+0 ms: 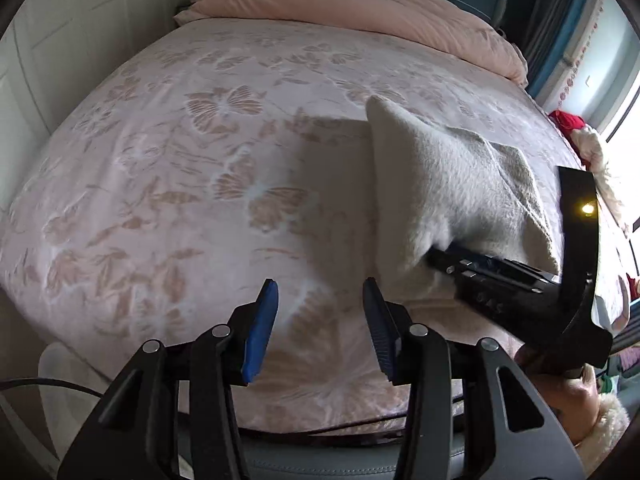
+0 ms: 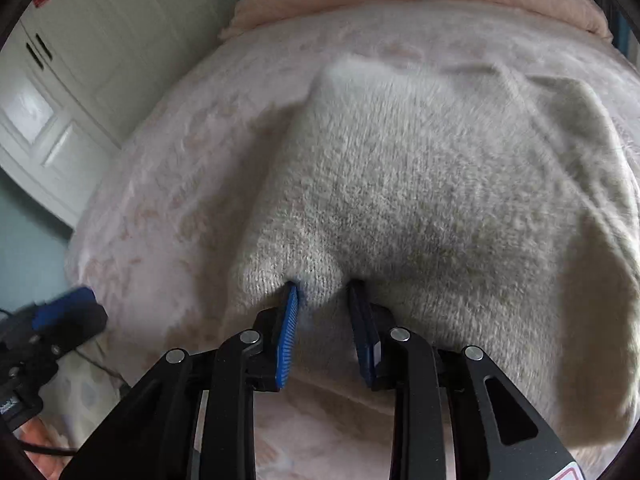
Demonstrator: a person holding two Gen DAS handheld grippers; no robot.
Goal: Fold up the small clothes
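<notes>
A cream fuzzy knit garment (image 2: 420,184) lies on the pink flowered bed cover (image 1: 180,168). My right gripper (image 2: 326,292) is shut on a fold of the garment's near edge and lifts it; knit bulges between the blue pads (image 2: 290,332). In the left wrist view the garment (image 1: 440,184) stands raised at the right, with the right gripper (image 1: 434,256) holding its lower part. My left gripper (image 1: 320,292) is open and empty above the bed cover, left of the garment. It also shows at the left edge of the right wrist view (image 2: 60,308).
A folded pink quilt (image 1: 360,12) lies along the bed's far end. White cabinet doors (image 2: 80,60) stand to the left of the bed. Red and cream items (image 1: 576,132) lie at the bed's right edge near a window.
</notes>
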